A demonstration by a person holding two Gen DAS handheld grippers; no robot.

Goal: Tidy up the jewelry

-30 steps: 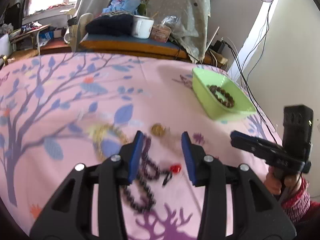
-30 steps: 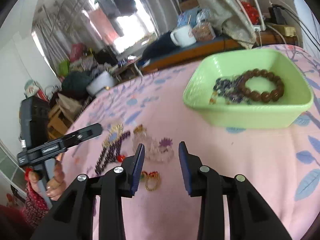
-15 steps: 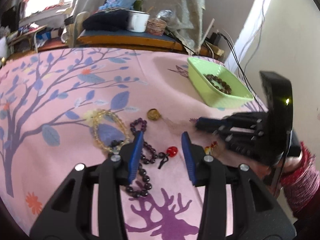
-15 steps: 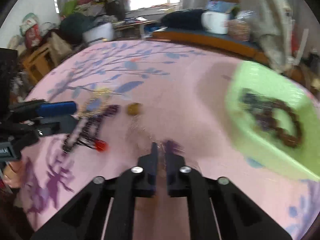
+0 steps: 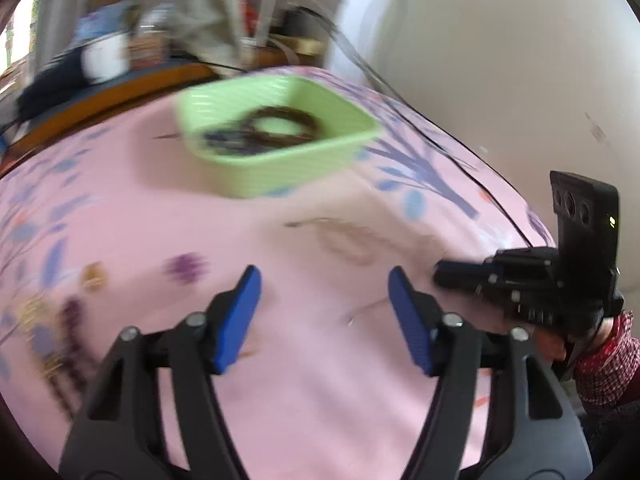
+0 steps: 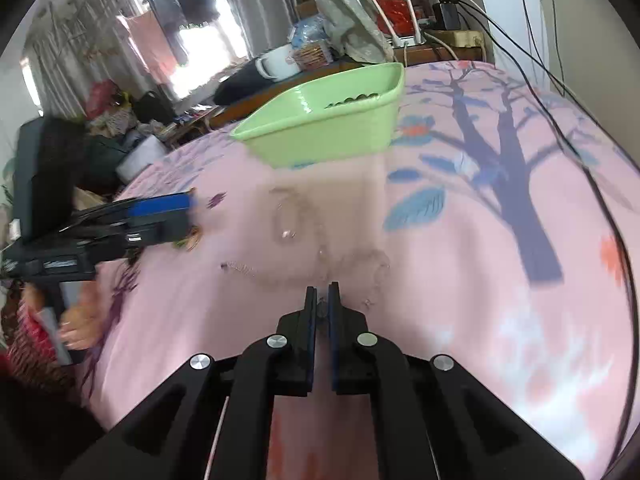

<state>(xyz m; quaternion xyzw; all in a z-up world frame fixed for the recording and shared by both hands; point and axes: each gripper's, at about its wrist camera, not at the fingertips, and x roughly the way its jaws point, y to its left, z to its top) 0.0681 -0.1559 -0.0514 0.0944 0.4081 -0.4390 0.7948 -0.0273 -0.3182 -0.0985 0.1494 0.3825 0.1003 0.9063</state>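
Basket (image 5: 280,176) of green plastic holds a brown bead bracelet (image 5: 288,126) and darker beads. Only the right view shows the right gripper (image 6: 322,298) pinched shut on a thin clear chain (image 6: 288,220); left gripper (image 5: 324,312), just widened, grips nothing.

White mug (image 6: 276,65) and wicker basket (image 6: 311,54) seen on wooden bench (image 6: 280,88) past pink tablecloth's (image 6: 460,280) far edge; cables (image 6: 532,60) at right.
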